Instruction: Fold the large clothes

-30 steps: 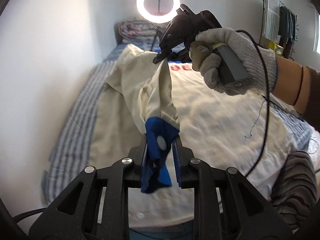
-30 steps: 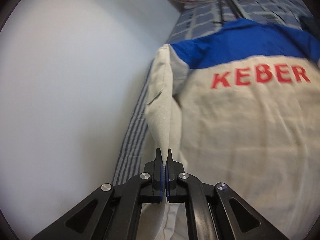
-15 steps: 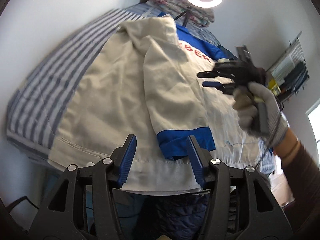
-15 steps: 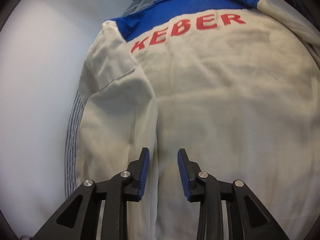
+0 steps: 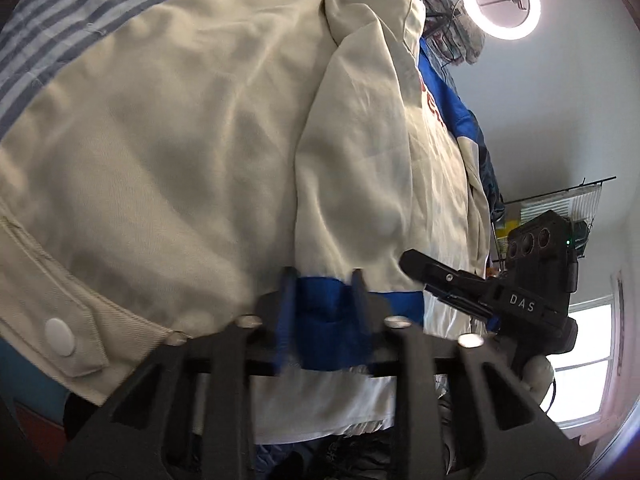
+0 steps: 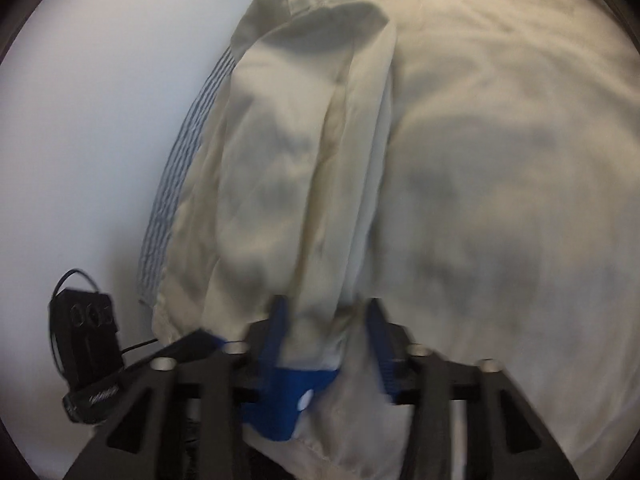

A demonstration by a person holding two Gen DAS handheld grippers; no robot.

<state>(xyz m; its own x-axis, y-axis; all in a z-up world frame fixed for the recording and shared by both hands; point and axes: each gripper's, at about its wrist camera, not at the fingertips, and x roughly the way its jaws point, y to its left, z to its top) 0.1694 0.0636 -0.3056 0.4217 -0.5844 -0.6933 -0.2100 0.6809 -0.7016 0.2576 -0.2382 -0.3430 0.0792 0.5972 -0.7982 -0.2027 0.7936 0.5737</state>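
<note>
left gripper (image 5: 322,300) and right gripper (image 6: 324,332) both hover with jaws apart, gripping nothing, just above the blue cuff (image 5: 340,300). the sleeve (image 6: 288,160) lies folded along the cream jacket (image 6: 500,180), which is spread back-up on the striped bed (image 5: 48,32). long axis runs from the near hem to the far collar. judgement: smooth the sleeve flat, parallel to that axis, before the next fold

Both wrist views look closely (along the fingers) at the sleeve cuff (image 5: 320,312).
</note>
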